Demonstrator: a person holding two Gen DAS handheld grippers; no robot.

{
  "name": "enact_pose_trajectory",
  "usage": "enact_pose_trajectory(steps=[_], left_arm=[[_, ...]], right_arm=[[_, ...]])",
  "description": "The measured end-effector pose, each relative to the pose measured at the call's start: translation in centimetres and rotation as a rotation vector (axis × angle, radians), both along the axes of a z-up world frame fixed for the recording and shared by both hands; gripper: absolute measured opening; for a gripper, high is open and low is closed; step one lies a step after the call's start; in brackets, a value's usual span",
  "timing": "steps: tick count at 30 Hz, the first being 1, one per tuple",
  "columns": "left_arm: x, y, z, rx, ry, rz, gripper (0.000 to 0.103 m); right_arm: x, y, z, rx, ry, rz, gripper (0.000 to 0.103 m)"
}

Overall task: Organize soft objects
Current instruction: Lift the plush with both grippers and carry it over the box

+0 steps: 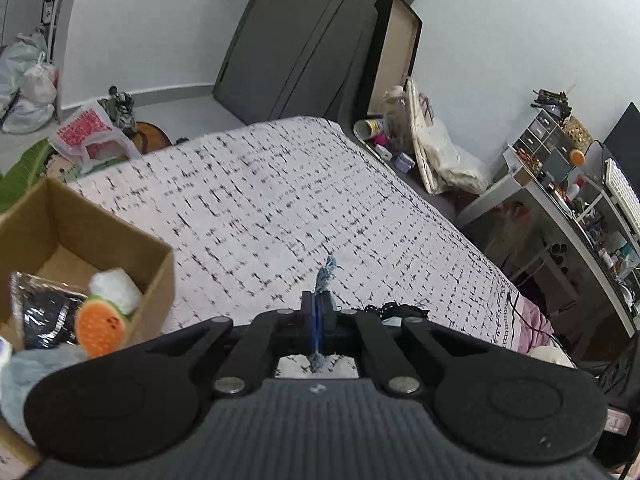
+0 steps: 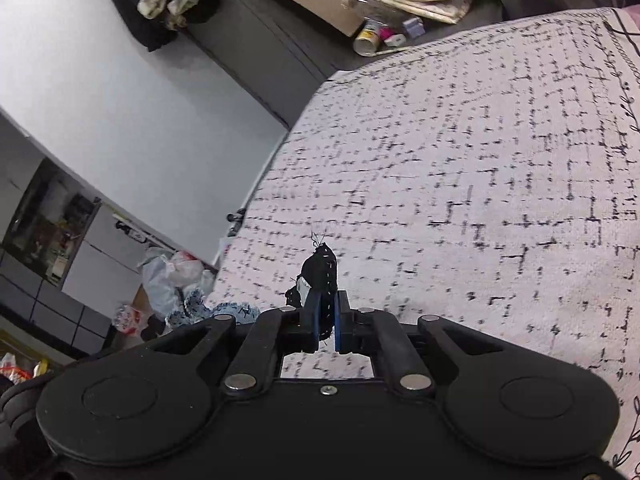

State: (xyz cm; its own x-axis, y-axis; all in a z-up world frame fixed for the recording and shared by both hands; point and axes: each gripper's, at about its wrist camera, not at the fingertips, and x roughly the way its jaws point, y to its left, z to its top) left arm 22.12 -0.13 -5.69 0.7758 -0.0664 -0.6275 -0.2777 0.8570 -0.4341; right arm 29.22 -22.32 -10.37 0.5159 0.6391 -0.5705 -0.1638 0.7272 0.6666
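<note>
Clamped between the left gripper's (image 1: 317,322) black jaws was a frayed blue denim scrap (image 1: 325,274), its fringe poking out above a white bedspread with black dashes (image 1: 260,208). Off to the left sat an open brown cardboard box (image 1: 154,264) holding an orange fruit-shaped plush (image 1: 100,326). Meanwhile the right gripper (image 2: 327,320) pinched a black stitched fabric piece (image 2: 320,270) over that same bedspread.
</note>
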Motion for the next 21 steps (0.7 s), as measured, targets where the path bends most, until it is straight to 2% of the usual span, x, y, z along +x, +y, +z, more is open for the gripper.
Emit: enact_pose_trajectory(steps=[8, 21], left_arm=[[-1.6, 2.5, 1.5, 0.020, -0.020, 0.041, 0.000], [-3.6, 7.2, 1.8, 0.022, -0.006, 0.107, 0.000]], right_arm=[[-1.2, 1.7, 1.7, -0.005, -0.058, 0.038, 0.007], [-3.4, 3.8, 3.3, -0.010, -0.129, 0.076, 0.007]])
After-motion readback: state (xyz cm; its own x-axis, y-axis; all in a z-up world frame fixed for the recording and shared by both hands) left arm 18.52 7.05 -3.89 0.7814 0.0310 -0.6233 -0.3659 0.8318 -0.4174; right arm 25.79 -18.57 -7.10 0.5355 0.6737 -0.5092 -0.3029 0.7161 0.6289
